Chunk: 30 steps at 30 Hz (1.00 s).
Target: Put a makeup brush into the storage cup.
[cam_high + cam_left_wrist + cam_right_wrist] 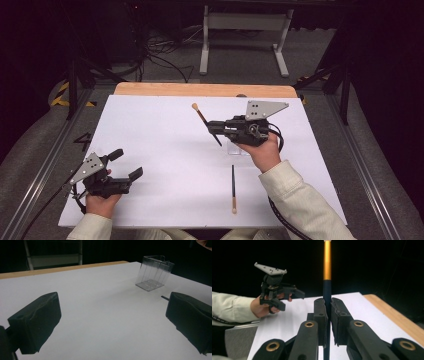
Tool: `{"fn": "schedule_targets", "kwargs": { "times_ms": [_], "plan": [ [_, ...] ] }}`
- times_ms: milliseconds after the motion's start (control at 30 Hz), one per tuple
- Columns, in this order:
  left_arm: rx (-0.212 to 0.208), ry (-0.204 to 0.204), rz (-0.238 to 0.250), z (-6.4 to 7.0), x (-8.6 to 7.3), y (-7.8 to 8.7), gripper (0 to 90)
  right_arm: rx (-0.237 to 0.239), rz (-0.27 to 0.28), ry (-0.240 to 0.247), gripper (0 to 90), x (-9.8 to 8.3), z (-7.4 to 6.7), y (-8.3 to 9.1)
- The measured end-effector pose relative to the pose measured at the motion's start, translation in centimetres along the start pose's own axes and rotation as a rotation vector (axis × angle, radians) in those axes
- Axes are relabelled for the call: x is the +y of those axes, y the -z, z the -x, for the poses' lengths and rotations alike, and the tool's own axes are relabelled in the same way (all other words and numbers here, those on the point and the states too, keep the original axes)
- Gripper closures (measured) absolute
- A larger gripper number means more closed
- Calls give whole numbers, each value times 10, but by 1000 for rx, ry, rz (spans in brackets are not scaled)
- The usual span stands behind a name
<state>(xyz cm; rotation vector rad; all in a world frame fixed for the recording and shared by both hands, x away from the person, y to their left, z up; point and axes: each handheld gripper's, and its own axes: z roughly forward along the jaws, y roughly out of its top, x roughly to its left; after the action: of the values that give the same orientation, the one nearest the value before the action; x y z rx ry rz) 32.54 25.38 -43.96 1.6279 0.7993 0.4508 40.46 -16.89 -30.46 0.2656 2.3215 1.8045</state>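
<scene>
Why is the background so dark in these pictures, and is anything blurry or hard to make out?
High view: the white table is brightly lit and the floor beyond is dim. Left gripper view: the clear box is faint and see-through, and the near pads look soft. Right gripper view: black backdrop, with the brush held between the pads sharp and its gold band shining.

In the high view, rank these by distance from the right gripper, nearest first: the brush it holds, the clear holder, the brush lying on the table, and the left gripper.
1. Held brush, clamped in the right gripper.
2. Clear holder, just below that gripper.
3. Lying brush, nearer the table's front edge.
4. Left gripper, far across at the left.
</scene>
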Motion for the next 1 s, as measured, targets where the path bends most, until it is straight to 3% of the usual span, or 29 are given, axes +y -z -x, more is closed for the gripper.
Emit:
{"fn": "schedule_targets", "kwargs": {
  "times_ms": [200, 367, 1000],
  "plan": [
    [0, 2, -1, 0, 0, 0, 8, -40, 67, -24, 832, -3, 4, 12],
    [0, -3, -2, 1, 0, 0, 9, -82, 125, -11, 831, -6, 5, 21],
    [0, -6, -7, 1, 0, 0, 10, -186, 145, -21, 831, -15, 19, 42]
  ]
}}
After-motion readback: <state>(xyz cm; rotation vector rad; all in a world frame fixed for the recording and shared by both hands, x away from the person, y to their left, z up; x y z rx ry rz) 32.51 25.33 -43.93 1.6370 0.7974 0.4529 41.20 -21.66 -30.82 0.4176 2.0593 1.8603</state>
